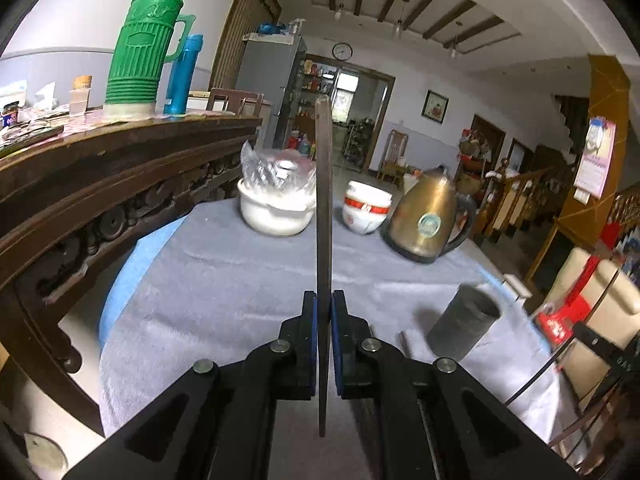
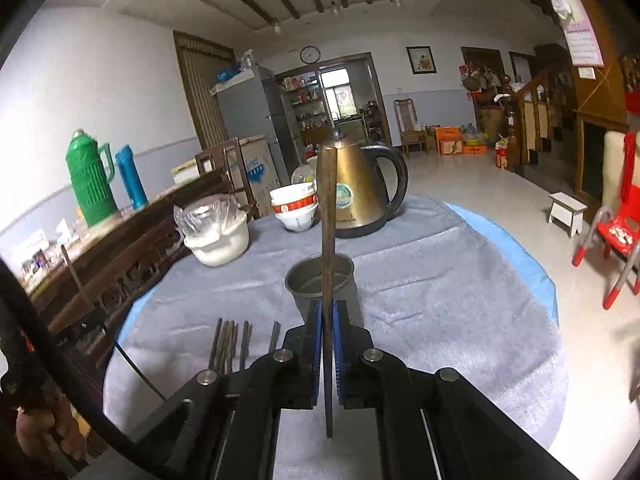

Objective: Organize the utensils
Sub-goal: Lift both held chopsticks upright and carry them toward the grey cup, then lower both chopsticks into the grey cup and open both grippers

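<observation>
My left gripper (image 1: 323, 304) is shut on a dark chopstick (image 1: 323, 200) that stands upright between its blue pads, above the grey cloth. The grey metal cup (image 1: 464, 326) stands to its lower right, tilted in this view. My right gripper (image 2: 328, 312) is shut on another brown chopstick (image 2: 329, 216), held upright just in front of the cup (image 2: 320, 280), whose open mouth shows behind the stick. Several more chopsticks (image 2: 232, 346) lie side by side on the cloth to the left of the right gripper.
A grey cloth (image 2: 440, 300) covers the round table. At its far side stand a white pot with a plastic bag (image 2: 218, 236), stacked bowls (image 2: 296, 208) and a brass kettle (image 2: 360, 192). A carved wooden sideboard (image 1: 100, 184) with a green thermos (image 1: 140, 44) borders the left.
</observation>
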The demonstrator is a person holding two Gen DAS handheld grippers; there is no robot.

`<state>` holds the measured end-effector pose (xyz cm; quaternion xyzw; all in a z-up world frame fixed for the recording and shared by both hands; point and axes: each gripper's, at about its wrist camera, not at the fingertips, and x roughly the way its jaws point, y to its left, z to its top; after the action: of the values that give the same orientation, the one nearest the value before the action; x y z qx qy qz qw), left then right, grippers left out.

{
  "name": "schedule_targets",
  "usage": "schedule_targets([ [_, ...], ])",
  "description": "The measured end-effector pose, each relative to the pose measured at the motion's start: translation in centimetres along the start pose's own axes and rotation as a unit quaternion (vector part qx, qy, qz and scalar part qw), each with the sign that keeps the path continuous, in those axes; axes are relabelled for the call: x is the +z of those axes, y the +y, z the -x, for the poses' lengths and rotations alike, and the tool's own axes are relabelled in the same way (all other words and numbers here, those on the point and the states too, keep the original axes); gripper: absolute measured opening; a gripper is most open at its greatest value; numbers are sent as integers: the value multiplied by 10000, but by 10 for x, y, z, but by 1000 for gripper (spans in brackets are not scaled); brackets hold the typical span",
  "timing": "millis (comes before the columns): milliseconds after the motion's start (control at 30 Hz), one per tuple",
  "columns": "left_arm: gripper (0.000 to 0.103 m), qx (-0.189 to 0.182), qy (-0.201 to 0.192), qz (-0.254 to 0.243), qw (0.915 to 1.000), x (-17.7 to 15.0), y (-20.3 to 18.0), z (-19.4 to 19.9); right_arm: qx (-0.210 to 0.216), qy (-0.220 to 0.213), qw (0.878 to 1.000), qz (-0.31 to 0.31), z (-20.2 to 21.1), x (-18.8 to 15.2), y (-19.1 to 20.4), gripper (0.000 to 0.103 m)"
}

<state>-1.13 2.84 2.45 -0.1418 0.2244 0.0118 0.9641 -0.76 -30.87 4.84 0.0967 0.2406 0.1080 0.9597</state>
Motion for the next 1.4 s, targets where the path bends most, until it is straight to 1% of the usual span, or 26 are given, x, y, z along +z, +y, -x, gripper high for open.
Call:
schedule_targets([
  [67, 7, -173, -31, 121, 9998, 10, -3, 2, 34, -103, 9999, -56, 4, 8, -1, 6],
  [200, 7, -673, -56, 355, 9971, 33, -16, 1, 151, -342, 9991, -207, 15, 25, -6, 6],
  [300, 7, -1065, -58, 499, 9930, 49, -31, -5, 230, -584, 9976, -300, 23, 42, -9, 6],
  [433, 7, -1632, -48, 722, 9839, 73, -56, -20, 323, -979, 9941, -342, 29, 71, -12, 6],
  [567, 7, -1858, -47, 772, 9795, 90, -85, -47, 380, -1225, 9913, -296, 21, 97, -12, 6],
  [667, 7, -1853, 36, 708, 9801, 91, -107, -70, 382, -1211, 9916, -228, 0, 107, -11, 6],
  [733, 7, -1740, 24, 542, 9832, 88, -121, -82, 379, -1096, 9930, -204, -20, 109, -11, 6],
  [800, 7, -1685, 71, 399, 9849, 84, -131, -93, 269, -1064, 9939, -147, -33, 109, -11, 6],
  [1000, 7, -1474, 240, 31, 9888, 67, -150, -121, 214, -671, 9974, -169, -76, 101, -20, 6],
  [1100, 7, -1375, 422, -163, 9895, 58, -156, -134, 183, -411, 9989, -120, -92, 96, -22, 6],
  [1167, 7, -1242, 527, -325, 9903, 51, -161, -141, 153, -307, 9993, -114, -99, 91, -24, 6],
  [1200, 7, -1204, 585, -410, 9901, 48, -162, -145, 150, -236, 9996, -103, -102, 89, -24, 6],
  [1267, 7, -1176, 835, -532, 9881, 41, -165, -154, 140, -67, 9999, -63, -110, 86, -23, 6],
  [1333, 7, -1174, 927, -570, 9871, 36, -166, -155, 143, 144, 9998, -25, -118, 82, -22, 7],
  [1400, 16, -1131, 1033, -615, 9863, 34, -165, -154, 141, 321, 9994, 7, -123, 79, -21, 7],
])
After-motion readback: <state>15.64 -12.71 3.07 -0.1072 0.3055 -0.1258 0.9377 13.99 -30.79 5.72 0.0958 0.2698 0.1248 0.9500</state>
